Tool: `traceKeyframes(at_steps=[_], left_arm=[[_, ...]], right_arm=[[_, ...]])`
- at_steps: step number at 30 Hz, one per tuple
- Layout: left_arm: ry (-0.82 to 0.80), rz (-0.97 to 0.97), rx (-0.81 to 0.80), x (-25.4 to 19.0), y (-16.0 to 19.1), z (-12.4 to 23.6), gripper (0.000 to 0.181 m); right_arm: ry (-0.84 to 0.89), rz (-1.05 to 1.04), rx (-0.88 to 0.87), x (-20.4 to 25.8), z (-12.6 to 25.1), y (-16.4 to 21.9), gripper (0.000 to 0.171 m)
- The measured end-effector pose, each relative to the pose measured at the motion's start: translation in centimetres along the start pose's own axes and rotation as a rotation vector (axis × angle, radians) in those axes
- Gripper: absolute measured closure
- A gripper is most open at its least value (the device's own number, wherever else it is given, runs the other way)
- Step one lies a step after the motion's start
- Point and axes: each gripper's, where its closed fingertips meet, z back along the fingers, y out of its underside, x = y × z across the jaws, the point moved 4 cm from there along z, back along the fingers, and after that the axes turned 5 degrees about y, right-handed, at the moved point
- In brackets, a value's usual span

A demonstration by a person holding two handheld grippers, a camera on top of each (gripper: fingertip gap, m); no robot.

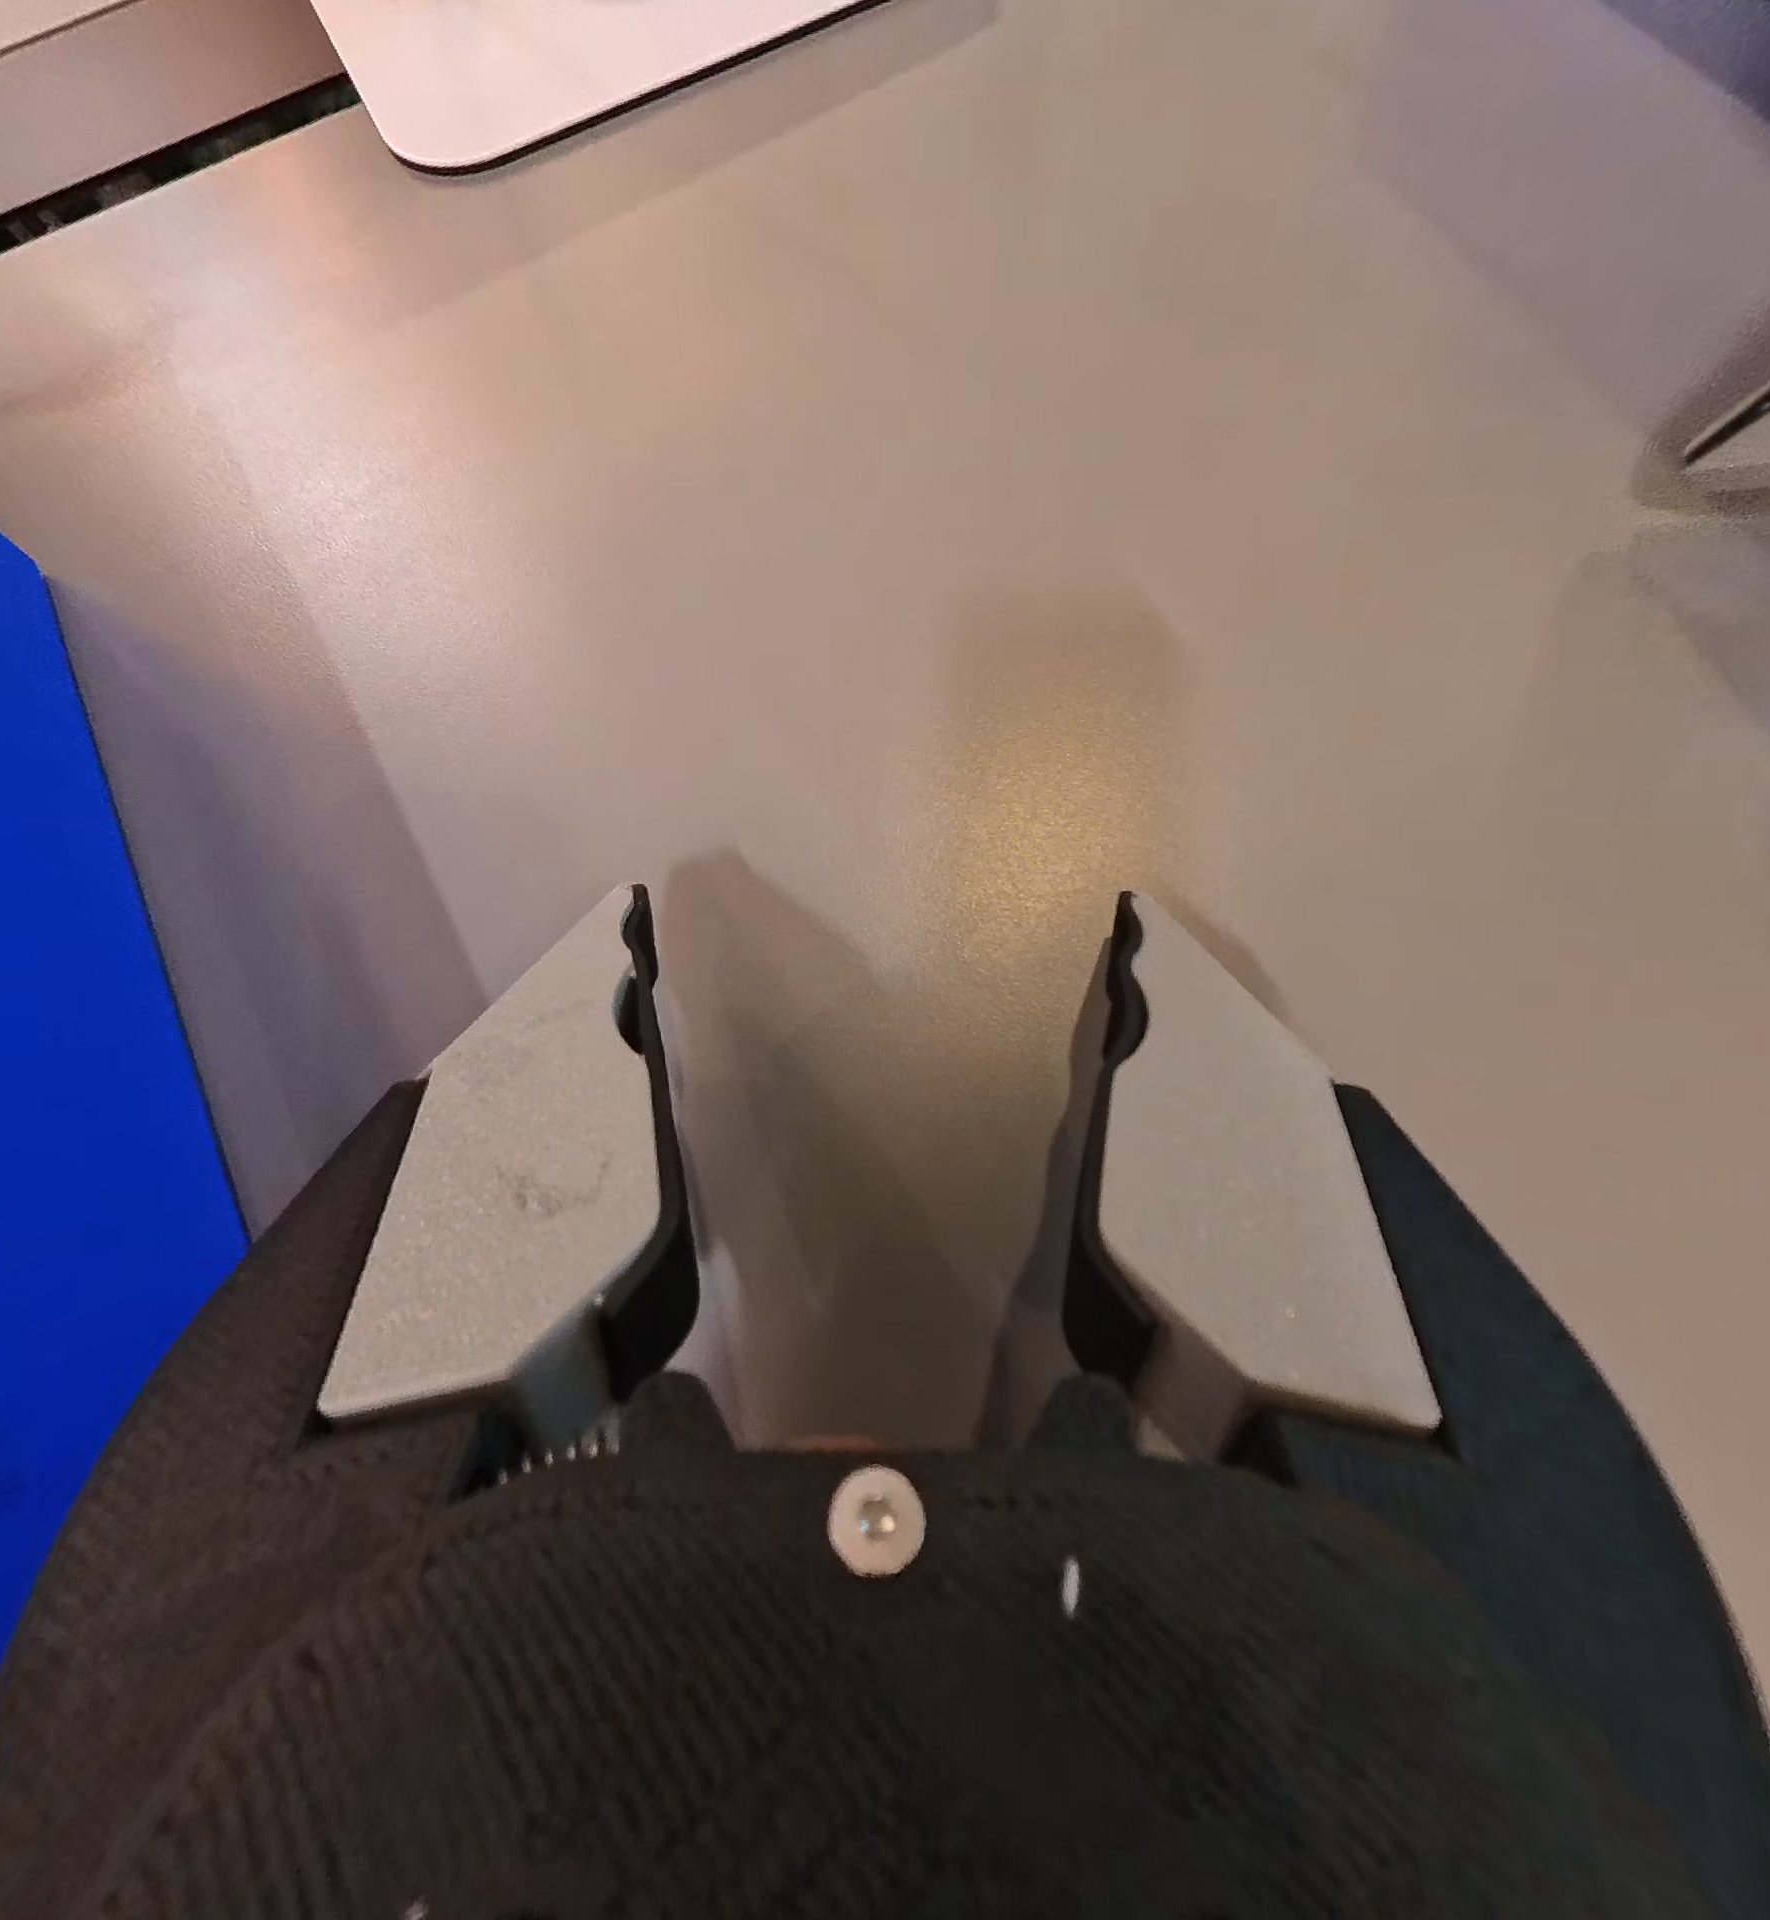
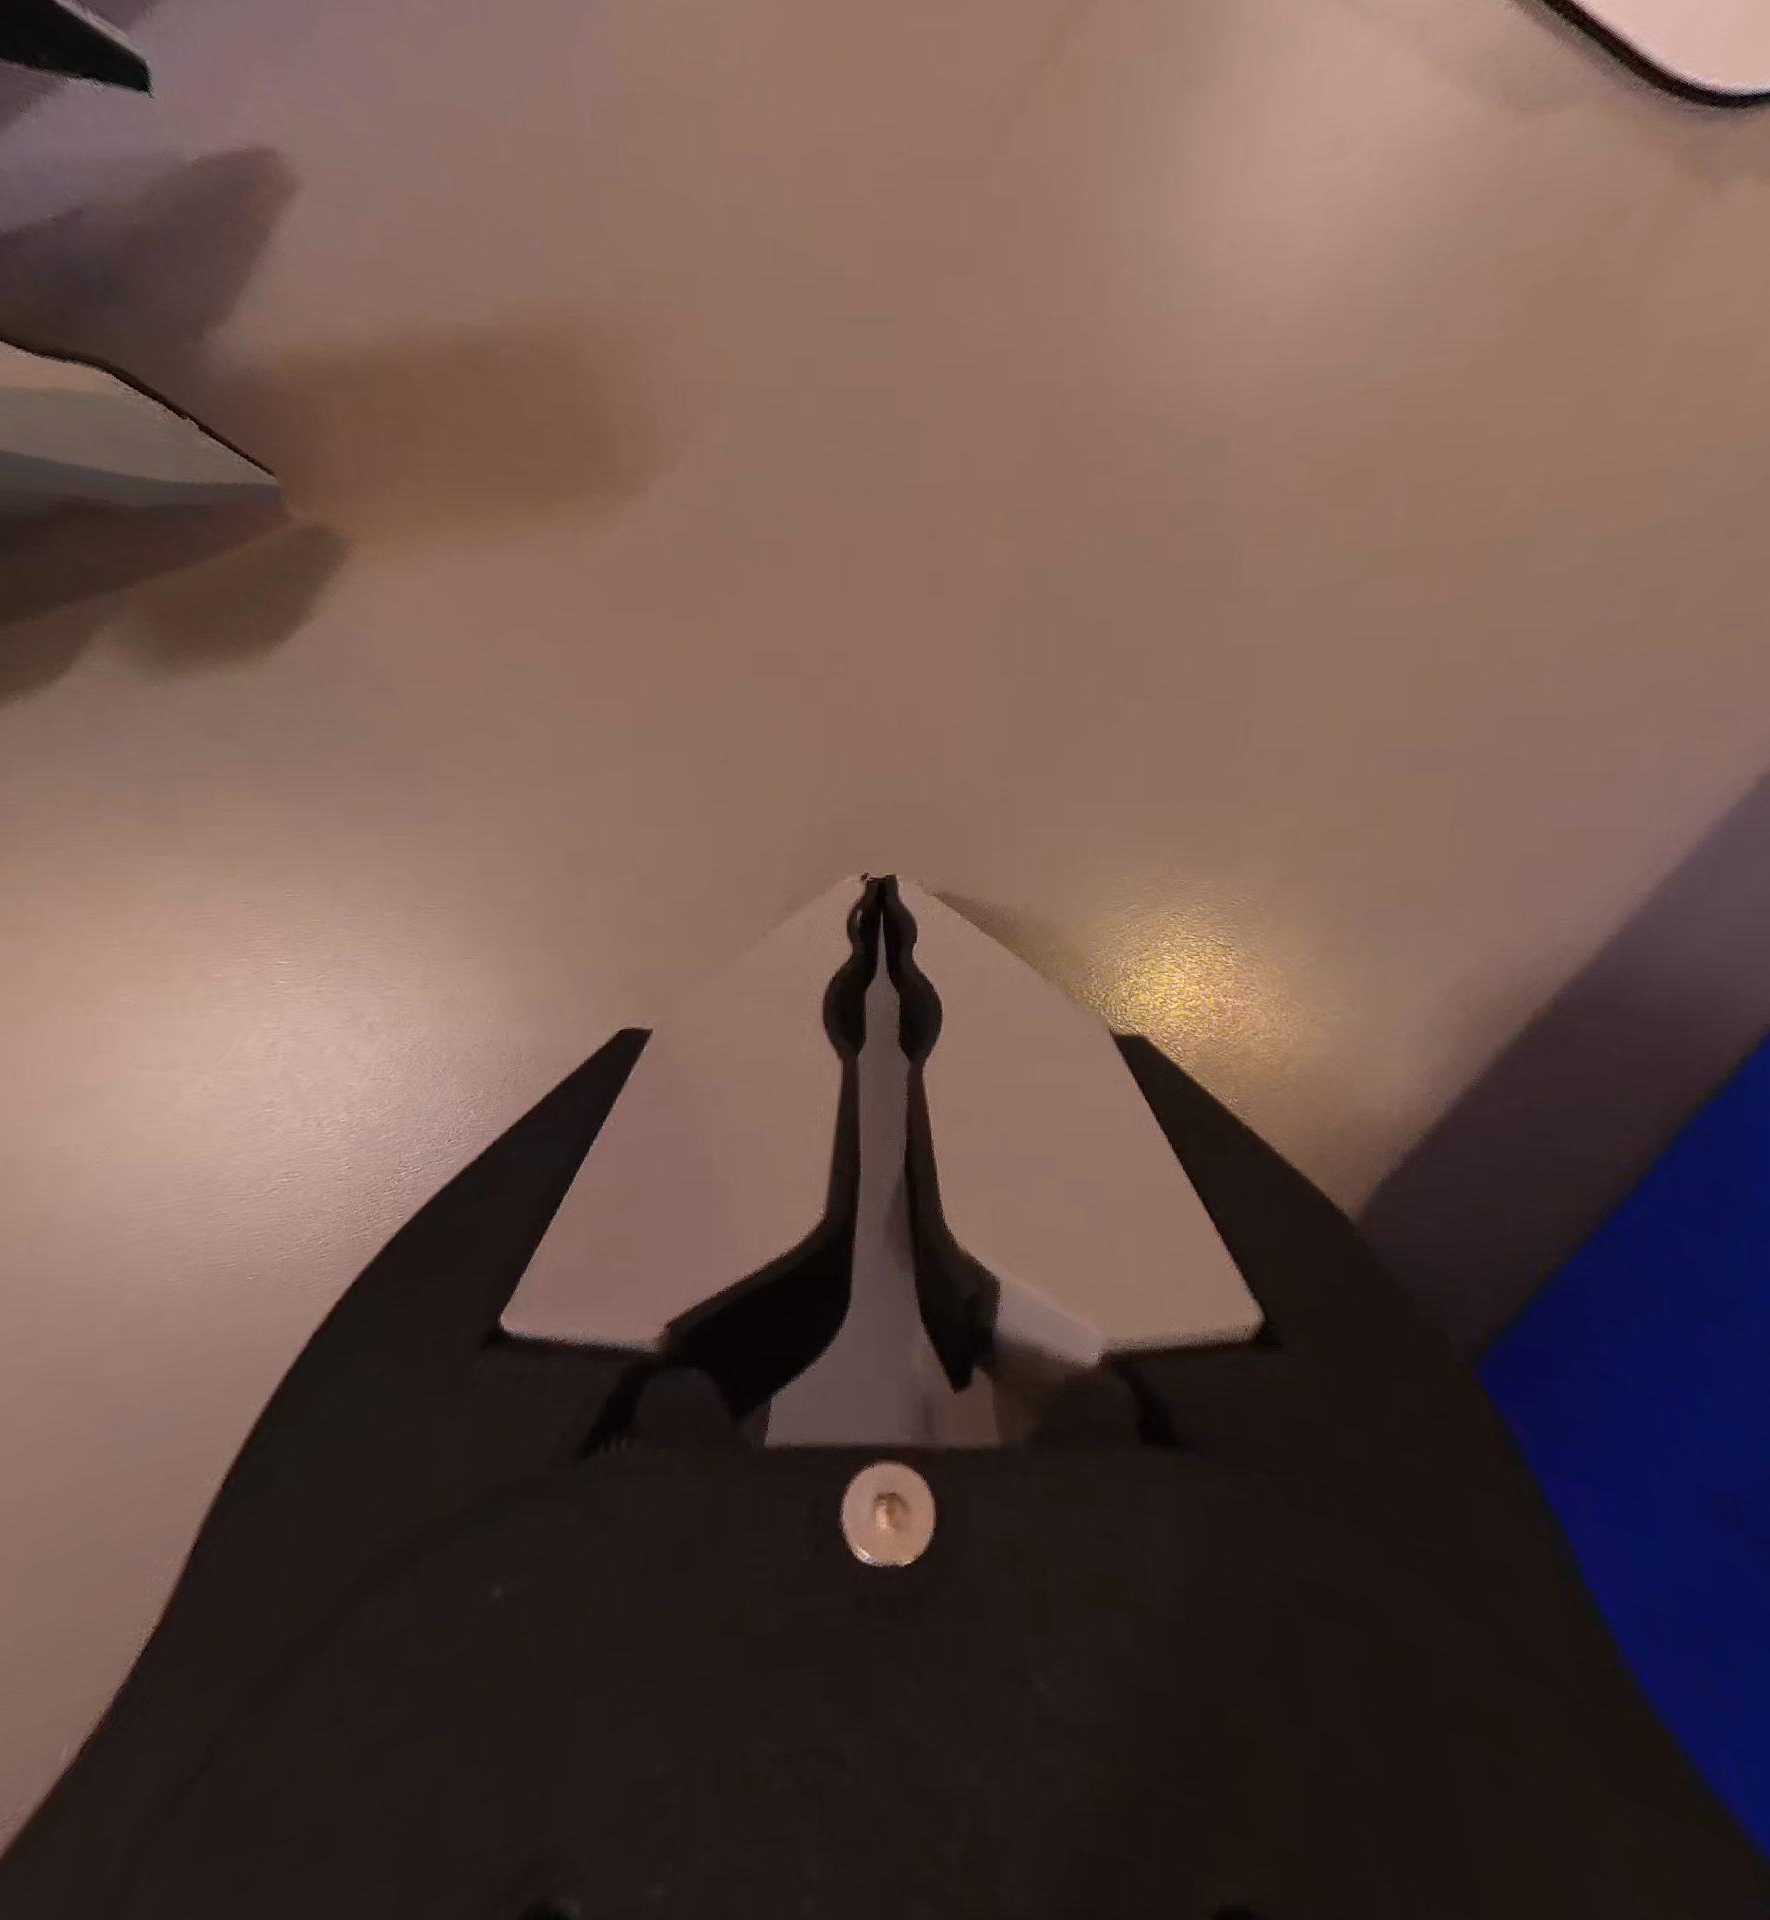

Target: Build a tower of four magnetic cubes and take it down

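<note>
No magnetic cube shows in either view. My left gripper (image 1: 881, 904) is open and empty, its grey fingers (image 1: 538, 1143) spread over the bare beige table (image 1: 860, 468). My right gripper (image 2: 878, 883) is shut with nothing between its tips, also low over the table (image 2: 964, 520). The tip of the right gripper shows blurred at the right edge of the left wrist view (image 1: 1764, 416). The left gripper's fingers (image 2: 81, 436) show at the left edge of the right wrist view.
A flat pale object with rounded corners (image 1: 590, 73) lies at the table's far side; it also shows in the right wrist view (image 2: 1712, 42). A dark gap (image 1: 133, 192) runs along the back. Blue floor (image 1: 19, 935) lies past the table's left edge and past its right edge (image 2: 1691, 1299).
</note>
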Motion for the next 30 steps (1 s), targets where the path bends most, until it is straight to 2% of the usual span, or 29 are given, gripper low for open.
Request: traceKeyframes(at_steps=[8,22,30], left_arm=[[0.01,-0.002,-0.025,-0.1,-0.2,0.2,0.109],[0.009,-0.01,-0.022,-0.2,-0.2,0.2,0.116],[0.013,-0.02,-0.023,-0.3,-0.2,0.2,0.135]], right_arm=[[0.018,-0.014,-0.05,-0.1,-0.6,0.6,0.171],[-0.023,-0.102,-0.116,-0.6,-0.6,1.2,0.171],[-0.013,-0.091,-0.122,-0.5,-0.6,1.2,0.171]])
